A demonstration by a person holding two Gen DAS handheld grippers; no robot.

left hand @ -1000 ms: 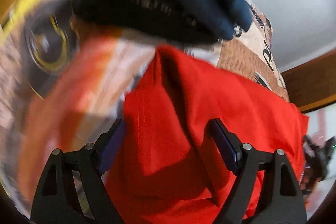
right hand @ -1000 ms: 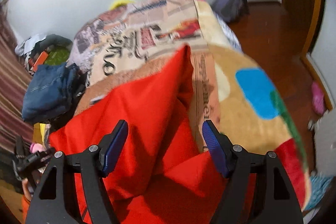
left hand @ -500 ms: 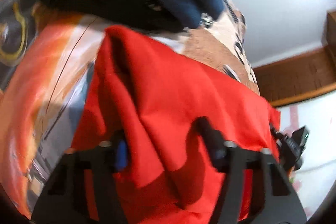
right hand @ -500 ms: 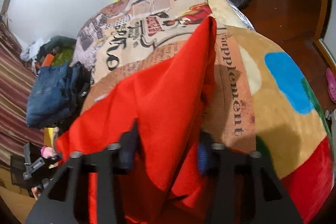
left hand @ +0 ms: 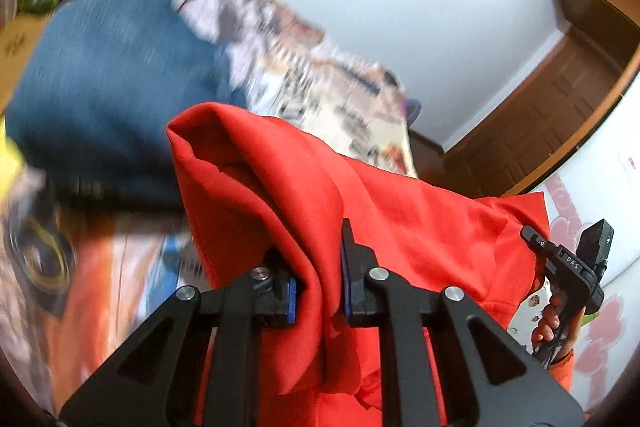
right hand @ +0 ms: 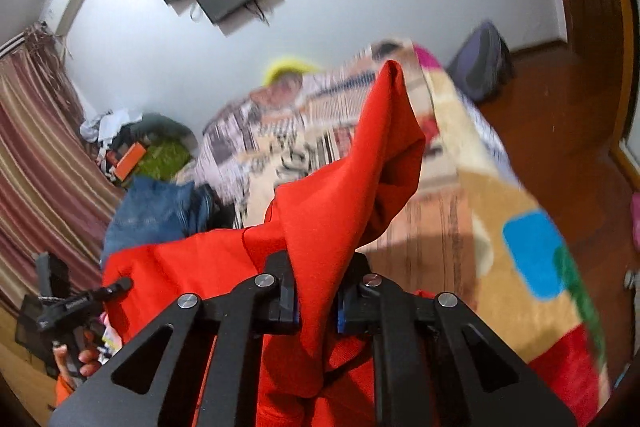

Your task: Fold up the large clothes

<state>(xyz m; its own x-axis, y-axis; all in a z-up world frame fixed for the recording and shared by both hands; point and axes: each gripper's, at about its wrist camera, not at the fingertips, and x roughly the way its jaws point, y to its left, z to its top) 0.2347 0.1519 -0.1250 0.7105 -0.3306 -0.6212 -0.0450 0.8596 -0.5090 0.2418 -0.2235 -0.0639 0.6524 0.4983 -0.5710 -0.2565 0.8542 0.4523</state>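
In the left wrist view, the left claw (left hand: 318,293) is clenched on a bunched fold of the red garment (left hand: 280,179), which rises ahead of its fingers and drapes away to its right. A blurred pile of blue jeans (left hand: 104,83) sits ahead to its left on the printed blanket (left hand: 340,99).

In the right wrist view, the right claw (right hand: 316,301) grasps another fold of the red garment (right hand: 344,195), whose peak stands up beyond the fingertips. The rest stretches left toward the left claw (right hand: 76,301). The bed (right hand: 500,195) lies ahead and right.

Each hand-held gripper (left hand: 318,297) (right hand: 316,301) is black, with blue pads and silver screws.
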